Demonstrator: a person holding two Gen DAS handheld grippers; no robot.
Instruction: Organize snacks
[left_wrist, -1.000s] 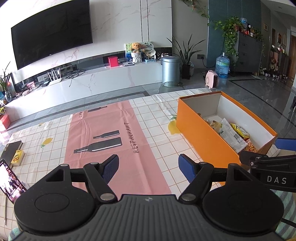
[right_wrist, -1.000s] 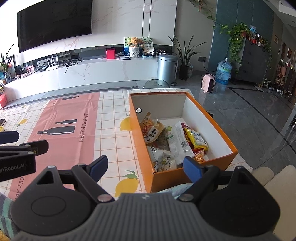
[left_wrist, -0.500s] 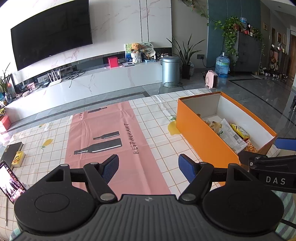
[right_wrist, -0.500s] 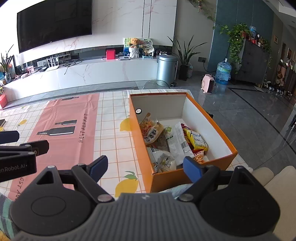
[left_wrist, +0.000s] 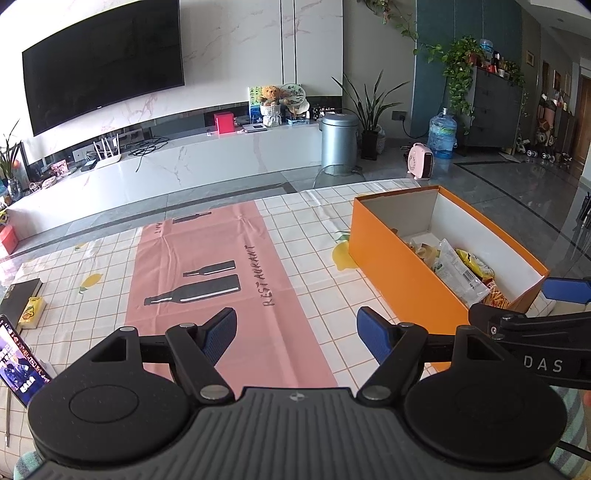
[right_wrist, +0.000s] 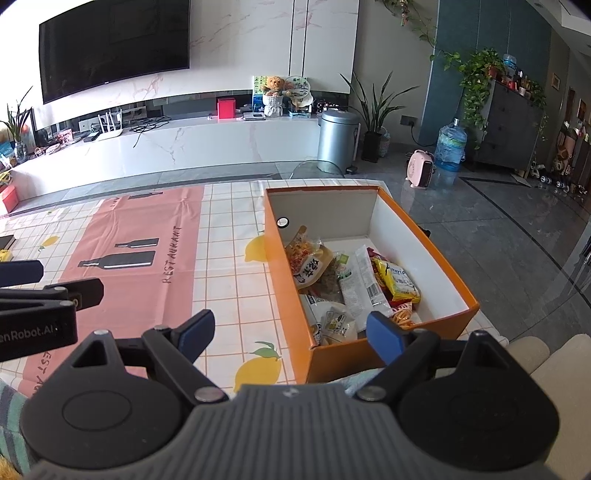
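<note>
Both grippers' blue-padded fingers (left_wrist: 221, 334) (right_wrist: 384, 334) stand apart, empty, above the checked worktop (left_wrist: 314, 280); snack packets (right_wrist: 351, 284) fill the orange cardboard box (right_wrist: 284, 266).

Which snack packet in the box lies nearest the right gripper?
The pale packet in the orange box's near corner, below the long white barcode packet.

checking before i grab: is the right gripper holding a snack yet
No, the right gripper is open with nothing between its fingers, and the snacks lie in the orange box.
</note>
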